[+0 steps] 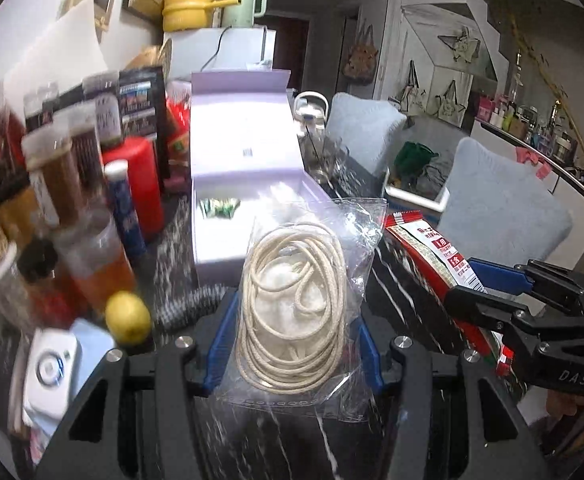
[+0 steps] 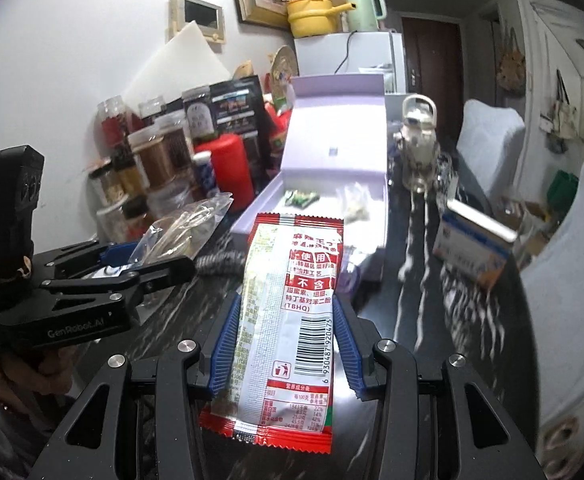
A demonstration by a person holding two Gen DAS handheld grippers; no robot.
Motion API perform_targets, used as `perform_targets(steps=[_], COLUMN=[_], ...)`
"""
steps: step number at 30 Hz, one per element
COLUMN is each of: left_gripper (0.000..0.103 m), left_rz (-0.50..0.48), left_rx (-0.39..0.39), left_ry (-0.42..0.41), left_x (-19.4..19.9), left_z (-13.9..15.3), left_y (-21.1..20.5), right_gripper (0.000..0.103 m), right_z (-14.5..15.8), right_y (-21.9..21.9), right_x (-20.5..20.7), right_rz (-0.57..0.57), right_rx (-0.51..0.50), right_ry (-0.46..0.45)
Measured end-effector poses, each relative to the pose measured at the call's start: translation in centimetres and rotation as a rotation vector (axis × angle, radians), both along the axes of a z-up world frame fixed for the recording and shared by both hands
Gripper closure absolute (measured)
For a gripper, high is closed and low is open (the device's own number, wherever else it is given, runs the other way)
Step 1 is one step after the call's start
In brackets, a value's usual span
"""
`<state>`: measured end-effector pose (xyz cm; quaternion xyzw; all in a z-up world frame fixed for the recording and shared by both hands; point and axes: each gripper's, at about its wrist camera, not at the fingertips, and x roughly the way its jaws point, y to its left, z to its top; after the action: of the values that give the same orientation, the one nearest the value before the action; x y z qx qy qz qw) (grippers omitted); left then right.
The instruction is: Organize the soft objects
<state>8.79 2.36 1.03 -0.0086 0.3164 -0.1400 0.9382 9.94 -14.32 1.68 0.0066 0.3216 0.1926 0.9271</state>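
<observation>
Our left gripper point(image 1: 293, 332) clasps the cord bag point(image 1: 297, 300), our right gripper point(image 2: 288, 336) the sachet point(image 2: 288, 320); the open box point(image 2: 383, 208) edge lies just ahead.

- clear crinkled glossy plastic bag point(image 1: 311, 280), holding coiled cream matt cord point(image 1: 292, 300)
- red-and-white glossy foil snack packet point(image 2: 288, 320)
- pale lilac matt cardboard box point(image 1: 248, 184)
- dark polished marble-look tabletop point(image 2: 423, 320)
</observation>
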Motion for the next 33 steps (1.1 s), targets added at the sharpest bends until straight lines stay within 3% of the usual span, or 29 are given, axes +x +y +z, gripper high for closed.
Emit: perform_targets(steps=[24, 33], left_gripper=[0.05, 0.05], left_rz=[0.02, 0.071], left_rx=[-0.007, 0.017], left_ry=[-0.186, -0.207], left_x=[11.9, 17.0], left_z=[6.9, 7.4], left_y=[-1.2, -0.9], right_gripper=[0.058, 0.058], right_z=[6.4, 7.8], right_y=[-1.0, -1.2], right_x=[11.4, 16.1], right_rz=[0.008, -0.025], right_rx=[-0.017, -0.011], right_ry=[-0.142, -0.182])
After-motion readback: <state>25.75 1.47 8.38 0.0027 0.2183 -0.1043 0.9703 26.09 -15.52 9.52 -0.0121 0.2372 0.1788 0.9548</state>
